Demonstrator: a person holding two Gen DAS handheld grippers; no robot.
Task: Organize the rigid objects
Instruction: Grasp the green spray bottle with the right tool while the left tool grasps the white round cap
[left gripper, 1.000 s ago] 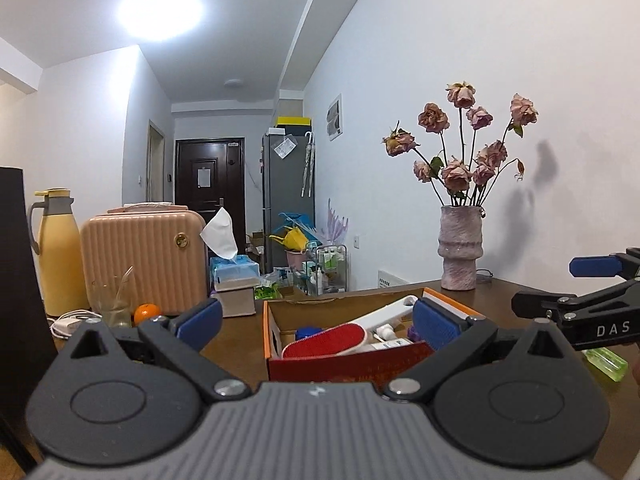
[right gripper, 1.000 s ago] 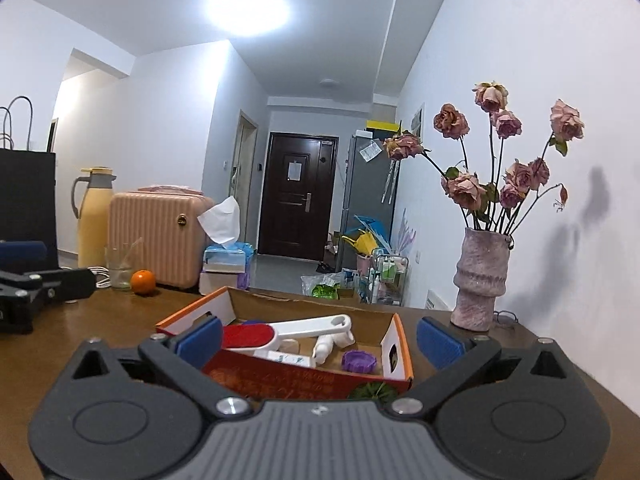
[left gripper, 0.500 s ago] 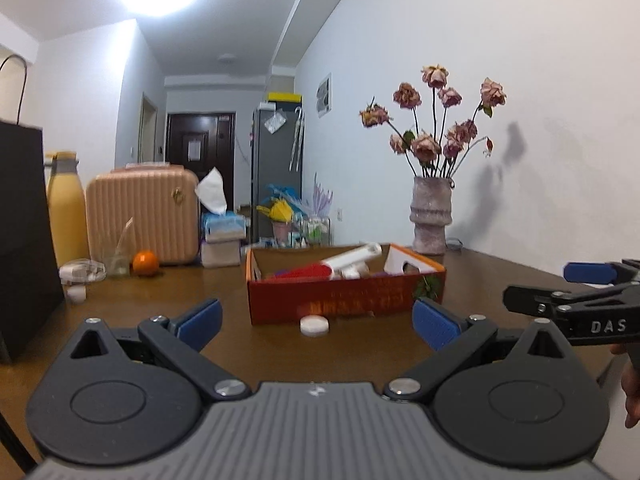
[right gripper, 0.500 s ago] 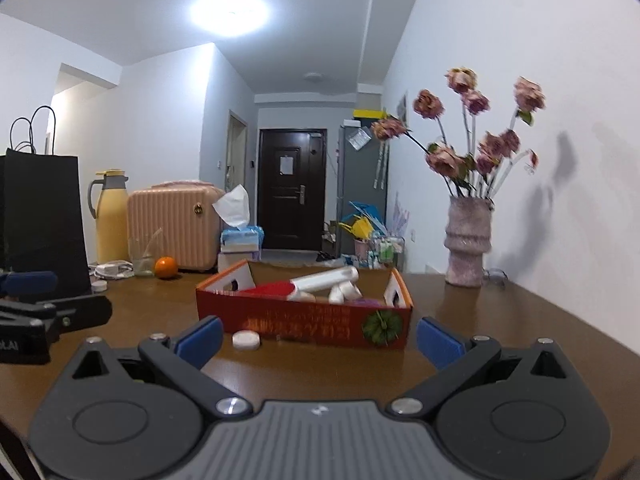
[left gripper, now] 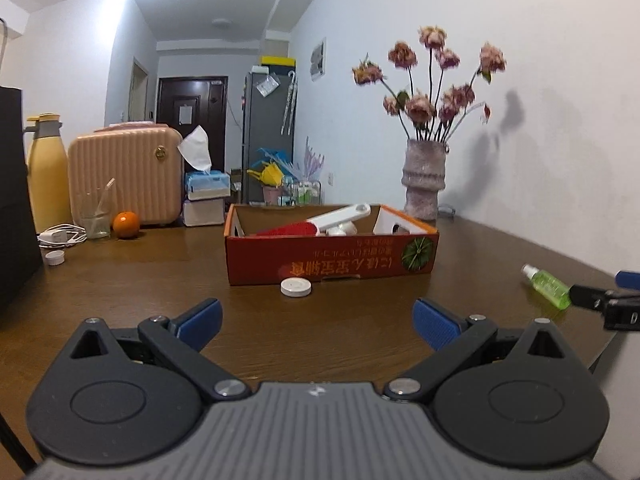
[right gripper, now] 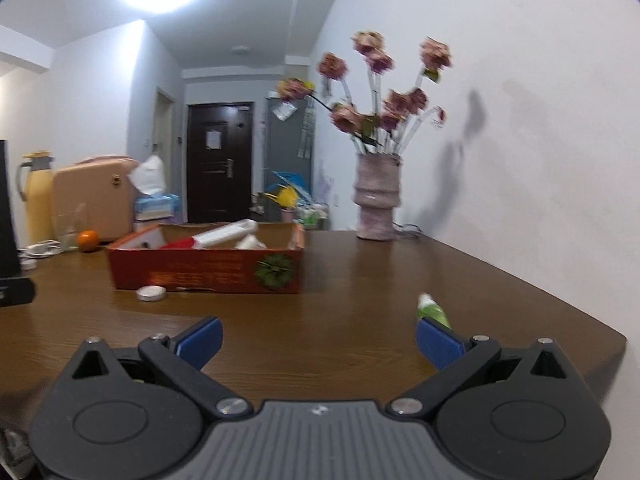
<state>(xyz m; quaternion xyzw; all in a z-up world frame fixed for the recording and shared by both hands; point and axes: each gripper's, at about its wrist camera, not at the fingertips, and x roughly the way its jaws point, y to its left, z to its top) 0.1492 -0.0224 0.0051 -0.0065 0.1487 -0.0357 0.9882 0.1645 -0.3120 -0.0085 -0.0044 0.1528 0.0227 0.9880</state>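
Lining up on the green bottle [right gripper: 432, 312]
Both fingers spread, empty. Bottle lies on bench [right gripper: 360, 280], right of box [right gripper: 208, 268], just ahead of my right gripper [right gripper: 318, 342]; next I centre and pinch.

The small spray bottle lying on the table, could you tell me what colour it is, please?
The spray bottle is translucent green with a white nozzle, clearest in the left wrist view.

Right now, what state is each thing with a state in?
Left gripper: open, empty.
Right gripper: open, empty.
Box: open-topped, holding a brush.
Green bottle: lying on the table.
White cap: flat on the table, outside the box.
Glass: upright.
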